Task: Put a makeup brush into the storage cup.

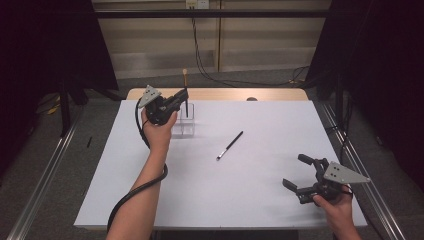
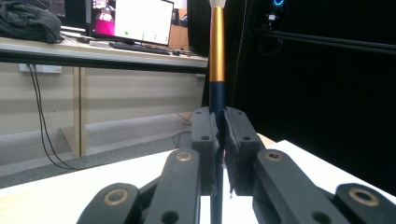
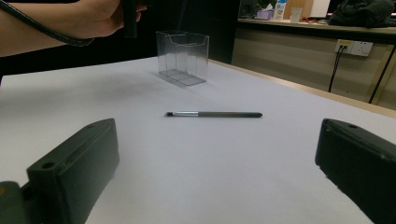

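My left gripper point(image 1: 184, 96) is shut on a makeup brush point(image 1: 185, 92) with a dark handle, a gold ferrule and pale bristles. It holds the brush upright over a clear plastic holder point(image 1: 183, 122) at the table's far left. In the left gripper view the brush point(image 2: 216, 60) rises straight up from between the closed jaws of the left gripper point(image 2: 220, 140). A second, thin black brush point(image 1: 230, 145) lies flat near the table's middle. My right gripper point(image 1: 298, 173) rests open near the front right corner, pointing at that brush point(image 3: 214, 114) and the clear holder point(image 3: 183, 57).
The white table point(image 1: 225, 200) has a wooden strip along its far edge. Cables hang down the wall behind it. Dark curtains stand at both sides, and metal rails run along the floor left and right of the table.
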The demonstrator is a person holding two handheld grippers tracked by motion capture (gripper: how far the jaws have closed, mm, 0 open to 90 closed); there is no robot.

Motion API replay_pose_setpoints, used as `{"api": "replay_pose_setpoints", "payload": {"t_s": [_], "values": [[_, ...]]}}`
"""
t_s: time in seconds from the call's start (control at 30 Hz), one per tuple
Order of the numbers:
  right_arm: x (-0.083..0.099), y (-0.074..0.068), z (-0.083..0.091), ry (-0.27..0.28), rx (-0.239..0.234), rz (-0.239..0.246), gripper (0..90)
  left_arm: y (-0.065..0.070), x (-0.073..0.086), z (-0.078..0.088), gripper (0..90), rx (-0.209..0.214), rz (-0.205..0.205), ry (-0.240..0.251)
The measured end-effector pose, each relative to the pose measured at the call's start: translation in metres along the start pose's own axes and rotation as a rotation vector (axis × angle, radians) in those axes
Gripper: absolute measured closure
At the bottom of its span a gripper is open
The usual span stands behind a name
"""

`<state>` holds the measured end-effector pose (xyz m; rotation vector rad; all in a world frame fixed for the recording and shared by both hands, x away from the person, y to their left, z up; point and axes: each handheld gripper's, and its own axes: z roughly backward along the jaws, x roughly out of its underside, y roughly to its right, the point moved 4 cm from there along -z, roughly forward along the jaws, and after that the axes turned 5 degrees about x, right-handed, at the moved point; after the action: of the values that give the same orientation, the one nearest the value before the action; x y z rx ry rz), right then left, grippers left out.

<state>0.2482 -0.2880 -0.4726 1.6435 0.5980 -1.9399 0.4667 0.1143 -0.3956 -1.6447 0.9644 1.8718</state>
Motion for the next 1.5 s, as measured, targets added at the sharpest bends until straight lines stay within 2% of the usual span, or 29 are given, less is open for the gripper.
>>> {"api": "replay_pose_setpoints", "payload": {"t_s": [0.43,0.8,1.03,1.5], "values": [[0.001,0.001,0.000,-0.003,-0.001,-0.005,0.0,-0.001,0.000,-0.007,83.3,0.000,0.011,0.021],[0.003,0.004,0.004,-0.002,0.007,-0.007,0.0,-0.004,0.003,-0.013,83.4,-0.013,0.007,0.007],[0.003,0.002,0.005,-0.004,0.007,-0.008,0.0,-0.002,0.003,-0.017,83.3,-0.006,0.004,0.011],[0.002,0.001,0.003,-0.007,-0.003,0.000,0.0,-0.006,0.006,-0.016,83.3,-0.038,-0.003,0.012]]}}
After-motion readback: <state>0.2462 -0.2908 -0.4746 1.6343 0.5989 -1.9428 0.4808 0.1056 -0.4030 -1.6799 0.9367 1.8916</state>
